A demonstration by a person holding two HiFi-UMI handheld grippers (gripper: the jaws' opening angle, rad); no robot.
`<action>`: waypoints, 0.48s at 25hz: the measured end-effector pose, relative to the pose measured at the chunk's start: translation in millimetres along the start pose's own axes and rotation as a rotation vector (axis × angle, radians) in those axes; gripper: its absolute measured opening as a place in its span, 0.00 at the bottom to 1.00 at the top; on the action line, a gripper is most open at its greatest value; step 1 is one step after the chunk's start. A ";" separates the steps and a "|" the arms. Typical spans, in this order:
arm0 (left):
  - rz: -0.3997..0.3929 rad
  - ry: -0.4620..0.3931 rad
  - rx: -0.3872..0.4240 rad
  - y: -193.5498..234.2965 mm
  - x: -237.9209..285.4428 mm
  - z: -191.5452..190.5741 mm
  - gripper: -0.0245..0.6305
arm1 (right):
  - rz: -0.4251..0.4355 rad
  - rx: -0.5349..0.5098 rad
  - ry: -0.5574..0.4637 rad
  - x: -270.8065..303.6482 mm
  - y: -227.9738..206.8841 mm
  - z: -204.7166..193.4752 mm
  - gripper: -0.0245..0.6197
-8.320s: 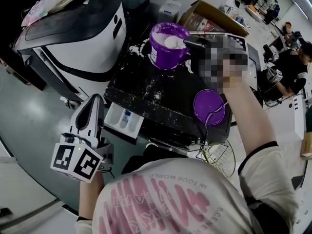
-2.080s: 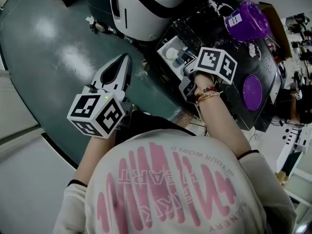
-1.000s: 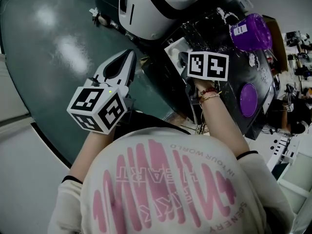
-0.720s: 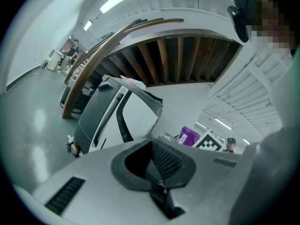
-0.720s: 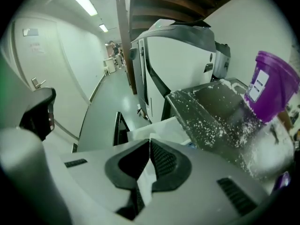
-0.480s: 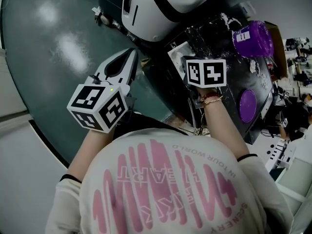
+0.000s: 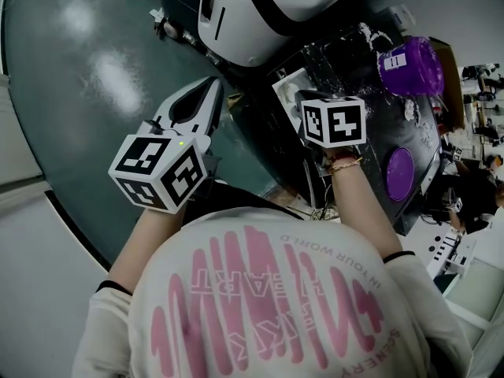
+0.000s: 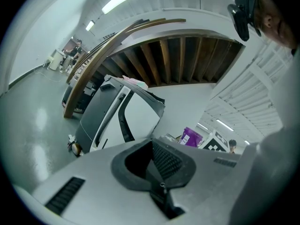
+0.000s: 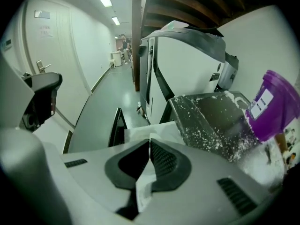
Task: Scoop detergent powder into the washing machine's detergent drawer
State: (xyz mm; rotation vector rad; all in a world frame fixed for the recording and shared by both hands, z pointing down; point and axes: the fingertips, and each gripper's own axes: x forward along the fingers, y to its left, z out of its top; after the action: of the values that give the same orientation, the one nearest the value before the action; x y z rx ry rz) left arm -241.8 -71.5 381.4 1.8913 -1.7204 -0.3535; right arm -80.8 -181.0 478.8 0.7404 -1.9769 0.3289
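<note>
The white detergent drawer point(image 7: 285, 85) stands pulled out of a black, powder-dusted cabinet point(image 7: 350, 42). My right gripper's marker cube point(image 7: 335, 120) hovers right over the drawer and hides the jaws in the head view. In the right gripper view my right gripper point(image 9: 150, 142) is shut on a thin white strip, the scoop's handle point(image 9: 143, 184). The drawer's white edge point(image 9: 164, 131) lies just ahead of it. The purple detergent tub point(image 7: 409, 65) stands on the far end of the cabinet. My left gripper point(image 7: 211, 89) is shut and empty, held over the floor to the left.
A white washing machine point(image 7: 260, 6) stands behind the cabinet. The tub's purple lid point(image 7: 400, 172) lies on the cabinet top at the right. Spilled powder point(image 9: 220, 130) dots the black top. Green floor point(image 7: 87, 69) spreads to the left.
Since 8.3 s ago my right gripper has left the tub and come over the drawer. In the last second its cube sank slightly; the left gripper stayed put.
</note>
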 end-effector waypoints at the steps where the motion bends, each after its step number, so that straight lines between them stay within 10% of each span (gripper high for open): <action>1: -0.001 0.000 0.000 -0.5 0.5 -0.4 0.04 | -0.003 -0.018 -0.001 -0.1 0.0 0.0 0.04; 12: 0.010 -0.005 0.003 -1.9 -4.3 -2.1 0.04 | -0.054 -0.200 0.007 -2.4 4.0 0.3 0.04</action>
State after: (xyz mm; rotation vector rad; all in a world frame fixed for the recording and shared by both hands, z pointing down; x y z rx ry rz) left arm -239.7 -66.9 381.2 1.8851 -1.7347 -0.3523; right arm -82.7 -177.1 476.9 0.6616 -1.9454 0.0999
